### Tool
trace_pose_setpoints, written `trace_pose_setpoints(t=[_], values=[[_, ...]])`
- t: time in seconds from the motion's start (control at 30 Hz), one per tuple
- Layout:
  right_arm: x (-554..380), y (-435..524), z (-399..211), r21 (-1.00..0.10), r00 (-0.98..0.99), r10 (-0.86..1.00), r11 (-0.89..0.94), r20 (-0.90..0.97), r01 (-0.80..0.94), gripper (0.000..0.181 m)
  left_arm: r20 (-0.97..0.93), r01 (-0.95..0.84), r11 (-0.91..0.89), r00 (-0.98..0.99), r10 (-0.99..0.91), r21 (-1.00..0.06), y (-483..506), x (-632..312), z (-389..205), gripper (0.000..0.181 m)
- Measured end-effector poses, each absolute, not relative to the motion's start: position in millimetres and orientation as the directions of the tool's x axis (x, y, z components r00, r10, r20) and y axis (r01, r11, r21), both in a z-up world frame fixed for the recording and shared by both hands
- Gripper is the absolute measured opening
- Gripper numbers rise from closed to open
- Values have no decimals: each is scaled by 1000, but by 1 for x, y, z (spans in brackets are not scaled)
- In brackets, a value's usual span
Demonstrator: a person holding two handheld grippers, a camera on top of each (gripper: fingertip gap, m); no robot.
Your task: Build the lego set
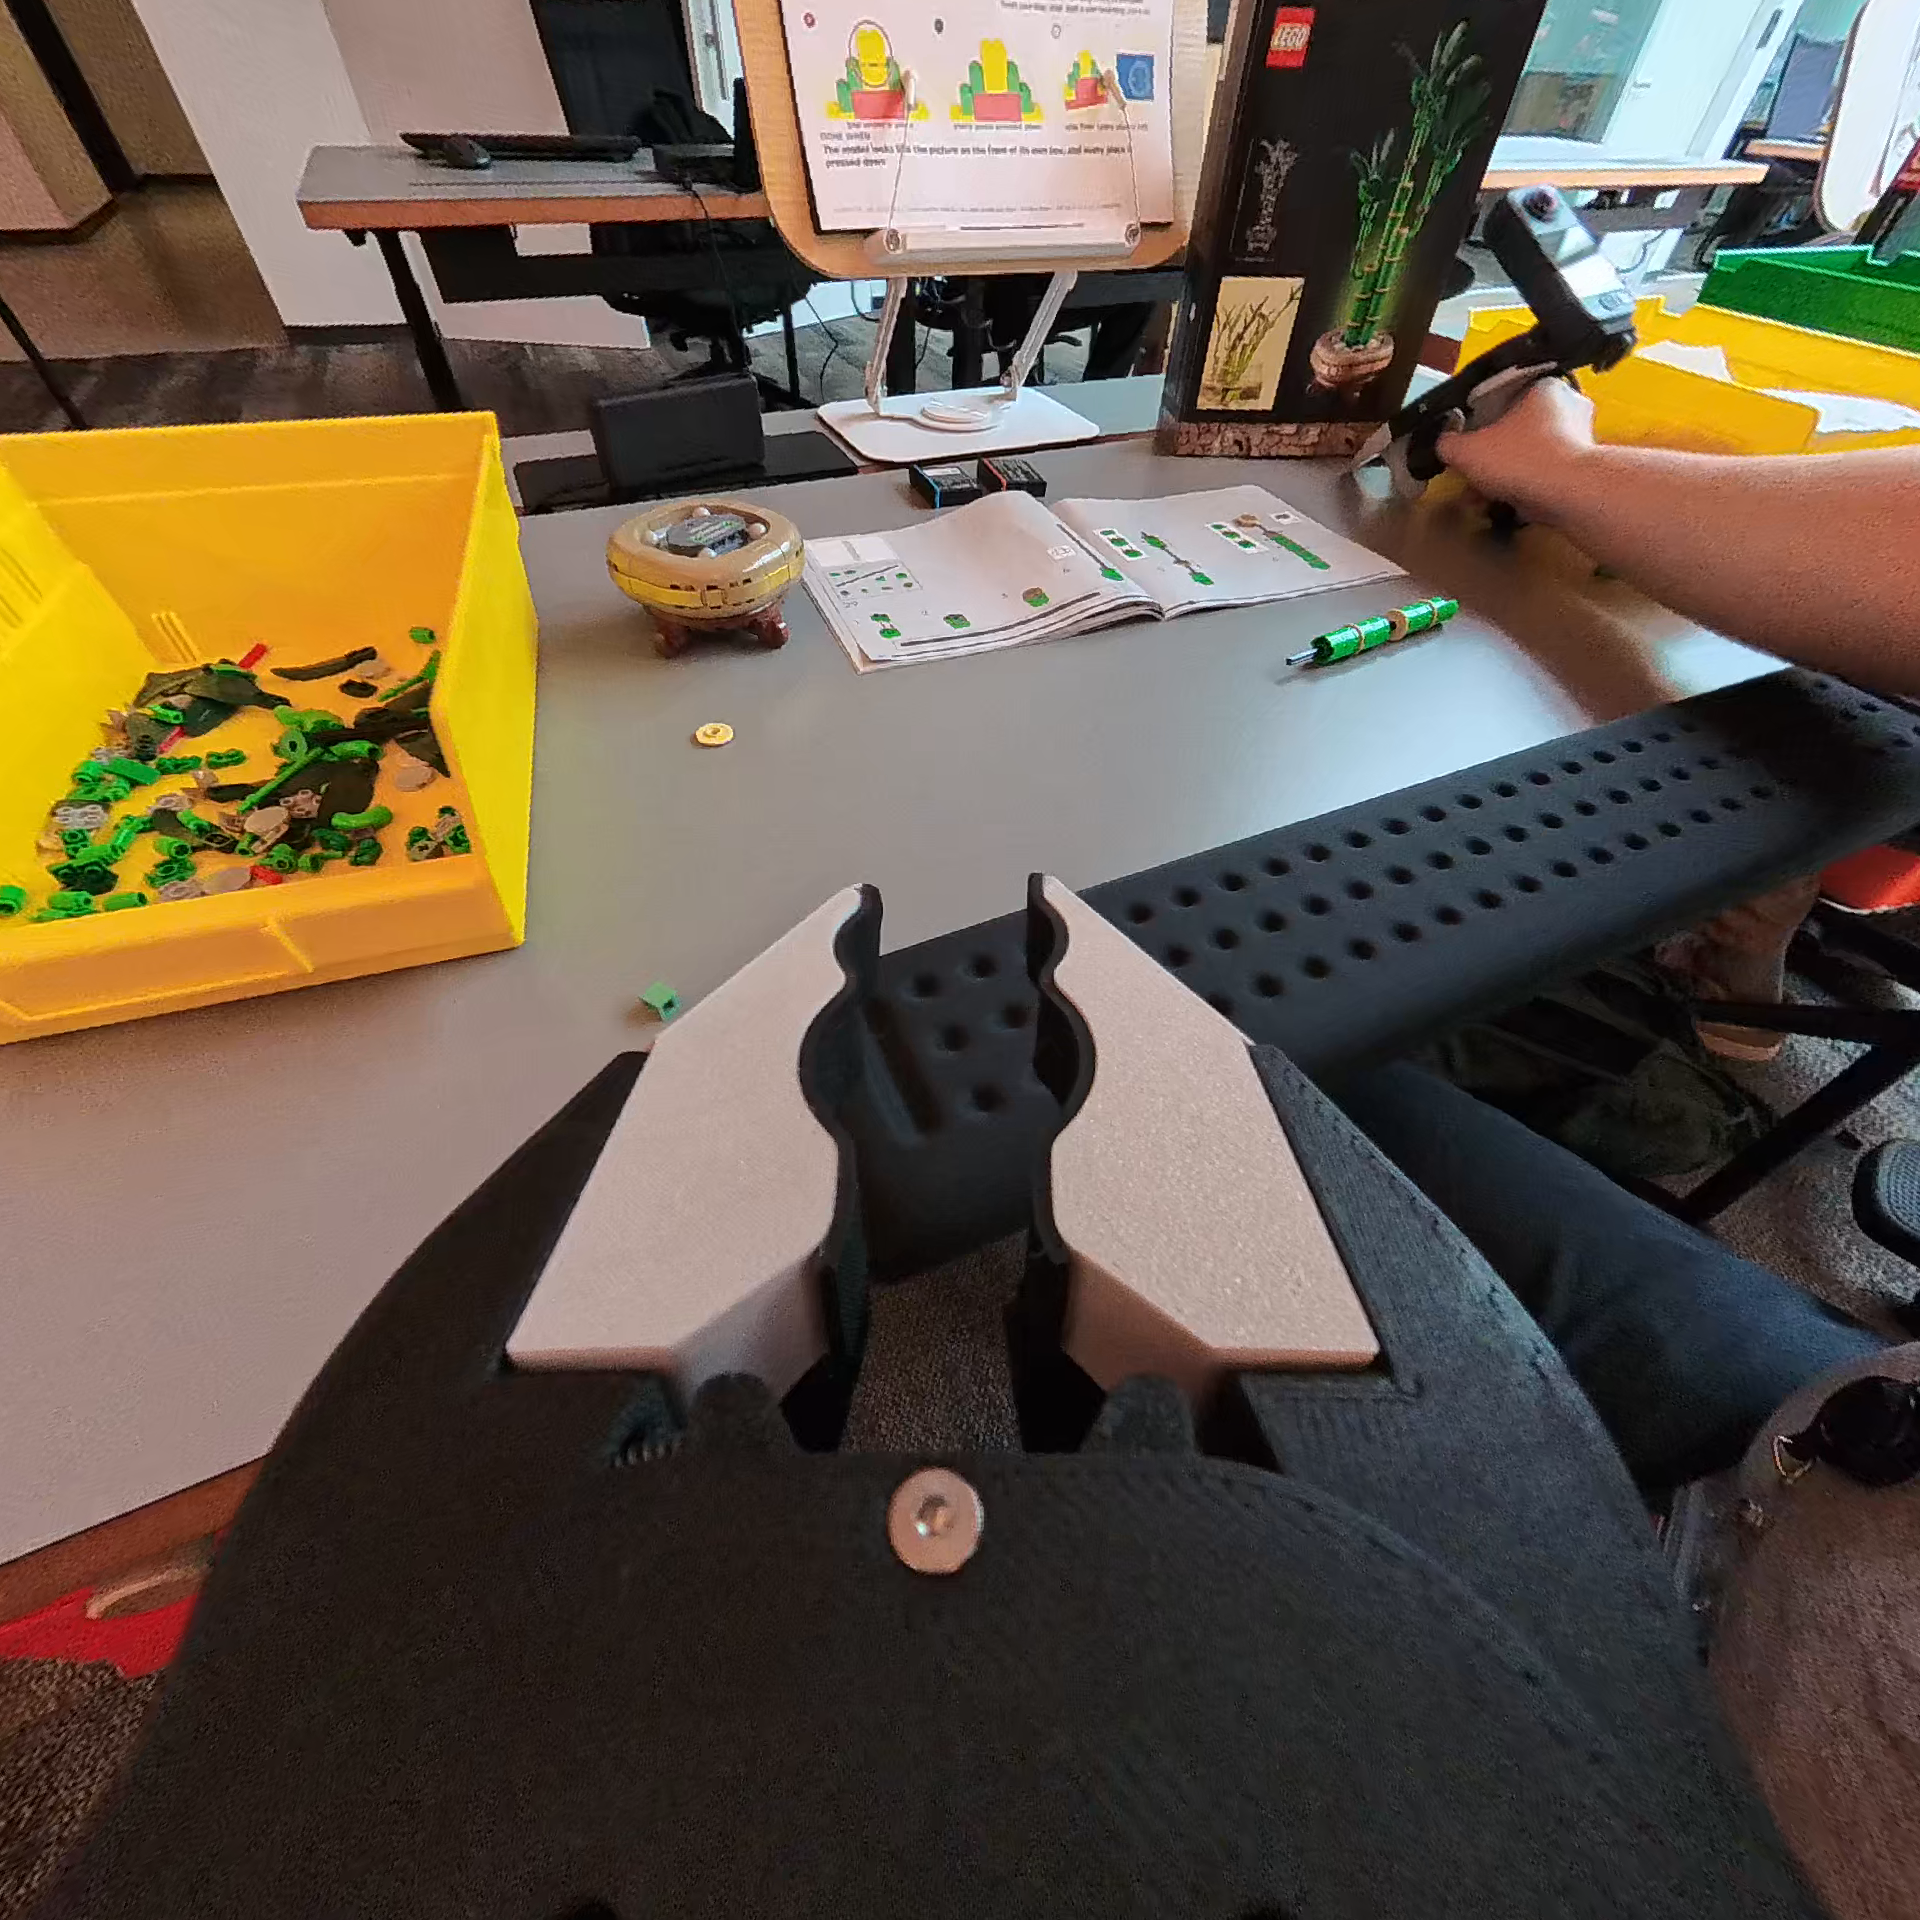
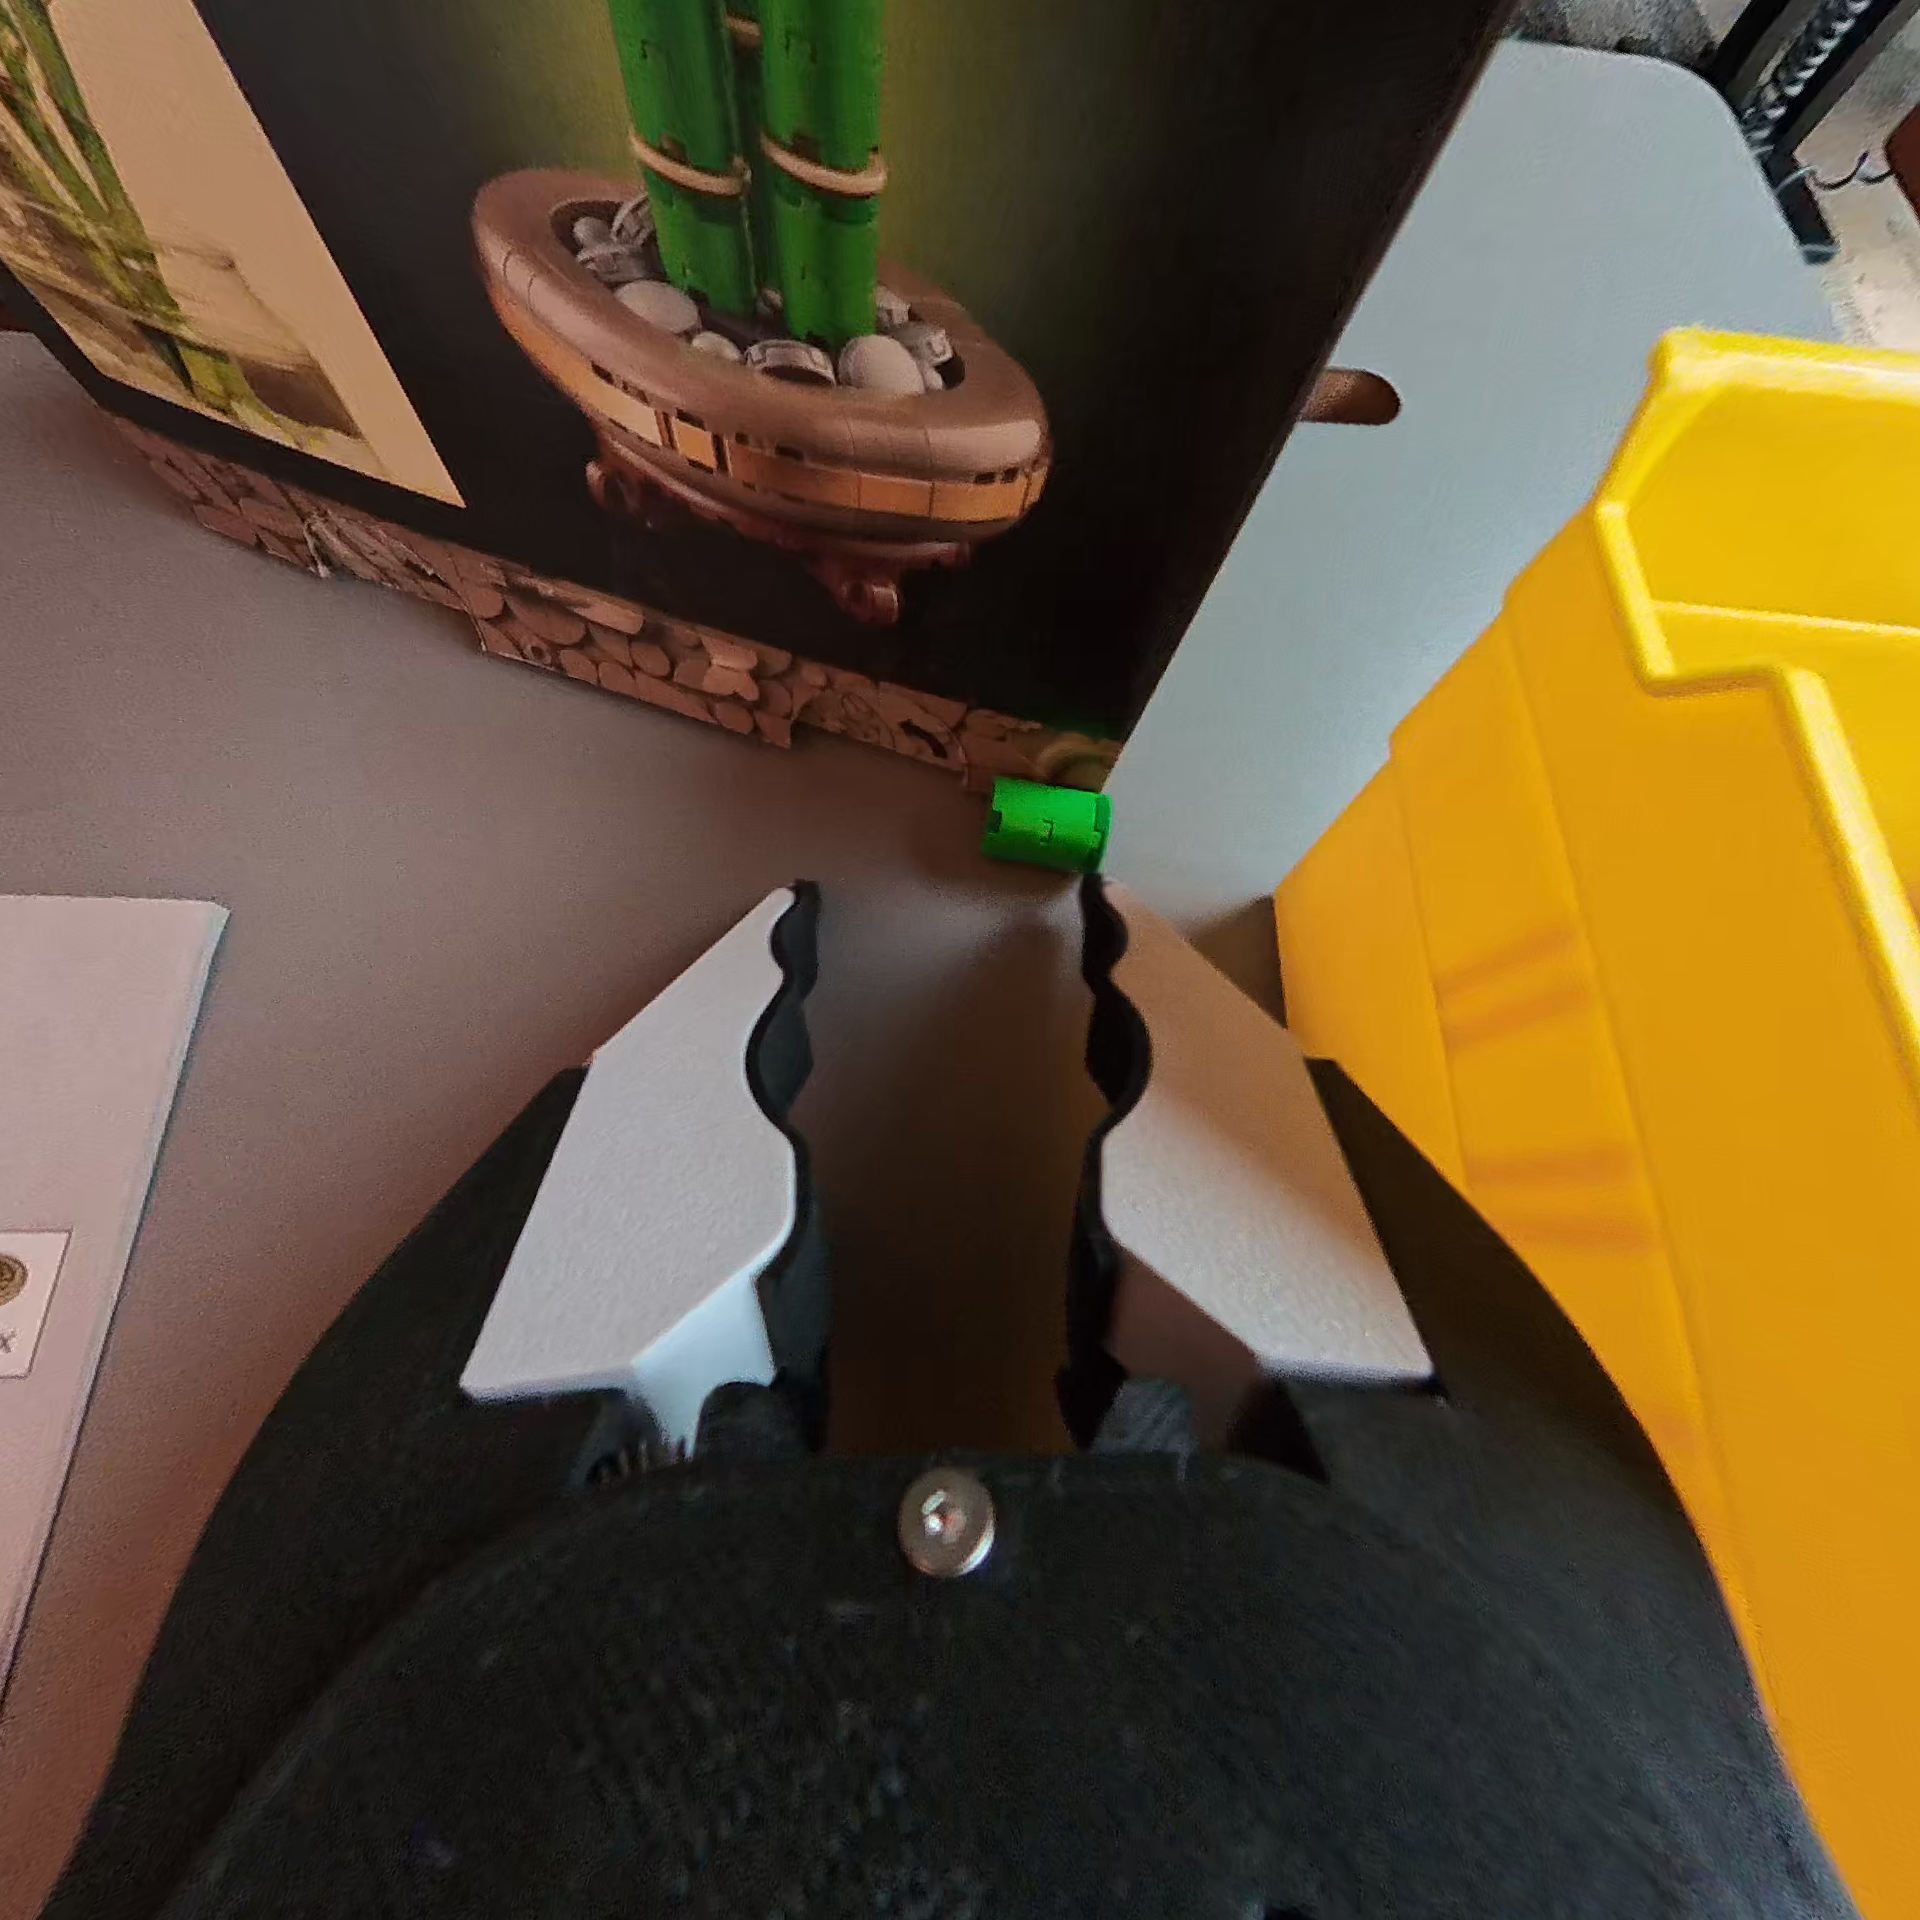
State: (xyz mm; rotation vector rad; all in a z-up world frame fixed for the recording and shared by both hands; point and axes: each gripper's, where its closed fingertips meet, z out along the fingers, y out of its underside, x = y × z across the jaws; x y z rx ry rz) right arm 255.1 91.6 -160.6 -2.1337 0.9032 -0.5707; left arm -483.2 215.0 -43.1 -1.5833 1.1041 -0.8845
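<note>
1. Left gripper [image 1: 954, 894] sits low in the centre of its own view, jaws parted by a narrow gap and holding nothing — behind them, the edge of the grey table [image 1: 935, 779] and a black perforated bar [image 1: 1455, 852].
2. At left of that view, a yellow bin [image 1: 312, 520] holds loose green, dark and tan Lego pieces [image 1: 249, 769]; a small green brick [image 1: 660, 1000] lies on the table just left of the jaws.
3. Mid-frame: a tan bowl-shaped pot model [image 1: 707, 566] on a brown base, an open instruction booklet [image 1: 1091, 566] to its right, a green bamboo stalk segment [image 1: 1371, 630] lying flat below the booklet, and a small round gold piece [image 1: 714, 735] alone.
4. Upper right, the Lego box [image 1: 1340, 218] stands upright.
5. Right gripper [image 2: 945, 894] — jaws wide, empty — points at a green cylinder piece [image 2: 1046, 823] lying just beyond its fingertips, at the box's lower corner [image 2: 727, 665].
6. Another yellow bin [image 2: 1610, 935] fills the right of that view.
</note>
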Motion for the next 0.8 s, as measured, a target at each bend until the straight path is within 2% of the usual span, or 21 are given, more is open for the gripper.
trace_pose_setpoints(t=[0.17,0.2,0.3,0.37,0.5,0.57,0.63,0.8], values=[[251,102,-163,-763,697,-712,-496,84,-414,1,32,-245,-118,328,-944,-962,212,-482,-47,25],[250,102,-163,-762,705,-702,-510,101,-399,0,34,-247,-120,327,-944,-962,212,-482,-47,25],[247,96,-161,-760,722,-675,-547,151,-352,1,34,-250,-120,323,-946,-961,212,-481,-48,25],[248,89,-154,-780,715,-681,-530,159,-332,8,32,-254,-118,318,-948,-960,211,-479,-47,25],[252,80,-130,-835,704,-707,-424,65,-350,18,30,-254,-113,308,-951,-961,211,-474,-46,25],[256,82,-122,-840,696,-718,-389,19,-379,32,35,-252,-114,300,-953,-961,210,-469,-46,25],[257,88,-118,-831,704,-710,-389,-5,-397,39,35,-256,-113,291,-956,-960,208,-464,-47,25],[269,91,-127,-777,683,-731,-437,13,-453,41,18,-295,-103,278,-960,-950,202,-454,-54,26]])
